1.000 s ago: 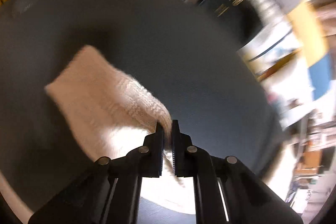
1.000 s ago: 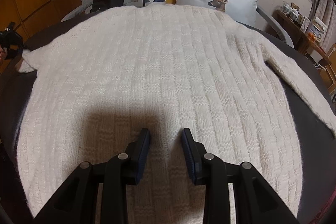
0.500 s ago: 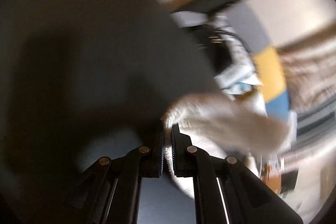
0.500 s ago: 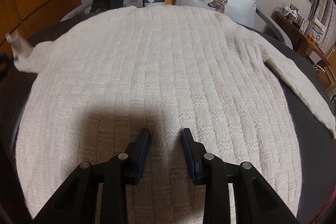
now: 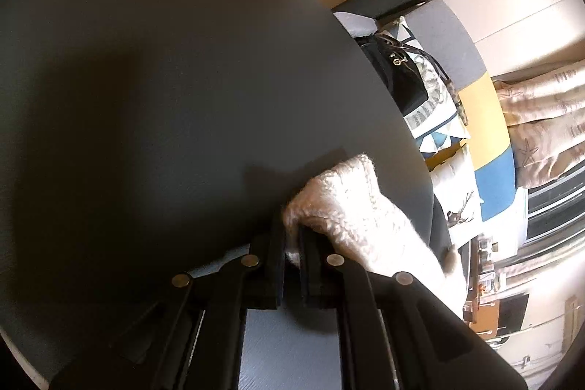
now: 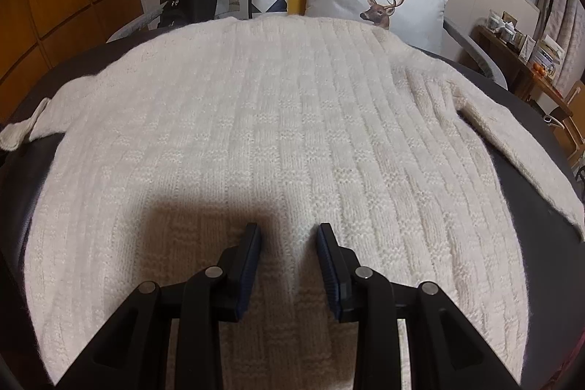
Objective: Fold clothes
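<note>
Sleeve work is underway on the cream knit sweater (image 6: 285,141), which lies spread flat over the dark round table (image 5: 182,97), its body fanning out ahead of the right gripper (image 6: 289,236). That gripper hangs just above the hem end with its 2 fingers (image 6: 250,254) parted and nothing between them; the knit sits directly under and in front of the tips.

Over on the other side, the left gripper (image 5: 291,236) is clamped on the left sleeve cuff (image 5: 340,192), with the jaws nearly together and a pinch of knit squeezed between the pads. The cuff bulges up past the fingertips and trails off to their right, above bare tabletop.

From the right wrist view, that same sleeve pokes out at the far left edge of the body, so by my reading step 1 of the fold, bringing the sleeve in, is in hand. The next move calls for carrying the cuff across onto the body without dragging the whole garment, then letting go flat.
</note>
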